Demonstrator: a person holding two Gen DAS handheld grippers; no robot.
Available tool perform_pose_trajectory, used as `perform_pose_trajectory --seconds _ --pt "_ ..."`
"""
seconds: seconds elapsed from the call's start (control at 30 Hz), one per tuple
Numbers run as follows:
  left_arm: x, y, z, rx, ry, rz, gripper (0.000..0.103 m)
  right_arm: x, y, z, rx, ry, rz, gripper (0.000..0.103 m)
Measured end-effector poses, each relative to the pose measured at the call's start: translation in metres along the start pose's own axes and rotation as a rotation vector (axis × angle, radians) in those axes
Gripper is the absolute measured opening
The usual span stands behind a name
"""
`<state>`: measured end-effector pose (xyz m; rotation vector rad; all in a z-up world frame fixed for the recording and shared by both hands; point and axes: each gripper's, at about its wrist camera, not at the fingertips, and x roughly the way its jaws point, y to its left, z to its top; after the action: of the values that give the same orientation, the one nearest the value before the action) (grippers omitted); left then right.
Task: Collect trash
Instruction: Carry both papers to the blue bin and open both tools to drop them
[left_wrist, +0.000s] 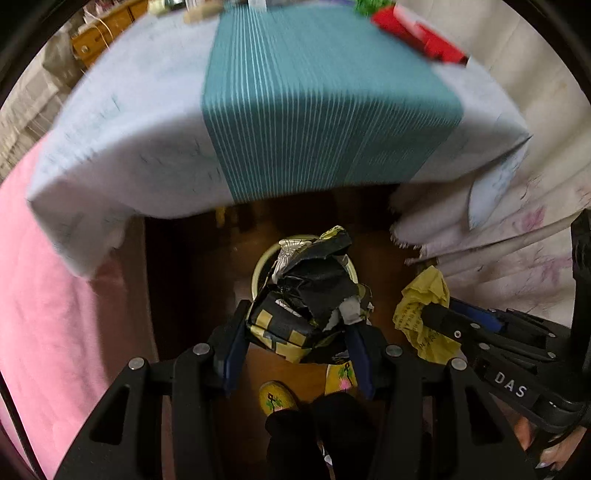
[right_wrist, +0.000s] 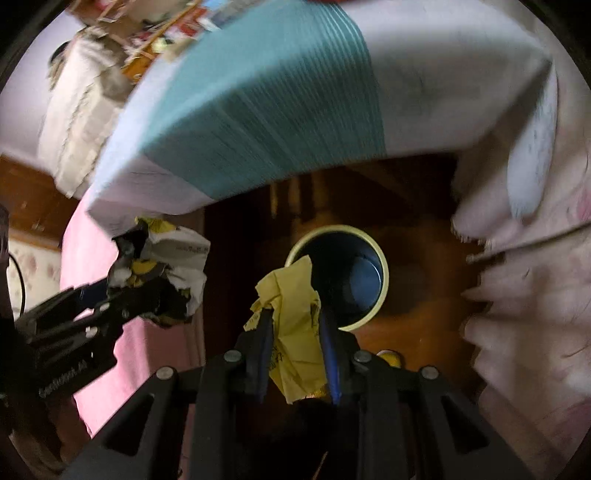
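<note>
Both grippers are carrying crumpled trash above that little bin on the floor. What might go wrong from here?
The black-and-yellow wad in the left gripper looks nearly as wide as the bin mouth, so it may catch on the rim or tip it. The yellow wrapper in the right gripper hangs off-centre and could fall outside.

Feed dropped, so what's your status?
Left gripper shut on black-yellow wrapper. Right gripper shut on yellow paper. Bin below, unobstructed.

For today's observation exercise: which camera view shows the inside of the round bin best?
The right wrist view: the bin is open to its dark inside and blue bottom. In the left wrist view, the black-and-yellow wrapper covers most of it, leaving only rim.
</note>
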<state>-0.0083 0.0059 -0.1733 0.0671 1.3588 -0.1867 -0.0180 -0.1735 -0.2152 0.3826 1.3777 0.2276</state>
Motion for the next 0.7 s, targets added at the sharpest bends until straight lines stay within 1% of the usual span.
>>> perform_pose_trajectory --seconds 0.1,0.17,0.23,0.37,0.47,0.57,0.63,0.67,0.7 --pt "0.043 0.005 -0.001 -0.007 0.049 -0.028 0.047 0.037 -0.016 -0.003 0.067 0.007 -0.01 0.024" --pt "0.072 0.008 -0.001 -0.006 0.063 -0.034 0.048 0.064 -0.028 -0.005 0.109 0.013 -0.01 0.024" --pt "0.1 0.011 -0.001 -0.008 0.074 -0.033 0.048 0.087 -0.037 -0.005 0.125 0.009 -0.018 0.025" --pt "0.152 0.015 -0.002 -0.011 0.06 -0.031 0.048 0.137 -0.057 -0.006 0.154 0.006 -0.037 0.025" --pt "0.185 0.02 -0.003 -0.011 0.048 -0.022 0.048 0.168 -0.067 -0.005 0.181 0.024 -0.045 0.025" --pt "0.215 0.027 -0.004 -0.012 0.067 -0.02 0.05 0.199 -0.076 -0.002 0.192 0.035 -0.039 0.029" --pt "0.231 0.035 -0.005 -0.016 0.086 -0.024 0.056 0.214 -0.079 0.0 0.208 0.044 -0.029 0.03" --pt "0.238 0.037 -0.006 -0.024 0.092 -0.009 0.067 0.221 -0.082 0.001 0.219 0.048 -0.019 0.033" --pt "0.243 0.039 -0.006 -0.028 0.091 -0.011 0.08 0.227 -0.083 0.001 0.223 0.05 -0.021 0.036"
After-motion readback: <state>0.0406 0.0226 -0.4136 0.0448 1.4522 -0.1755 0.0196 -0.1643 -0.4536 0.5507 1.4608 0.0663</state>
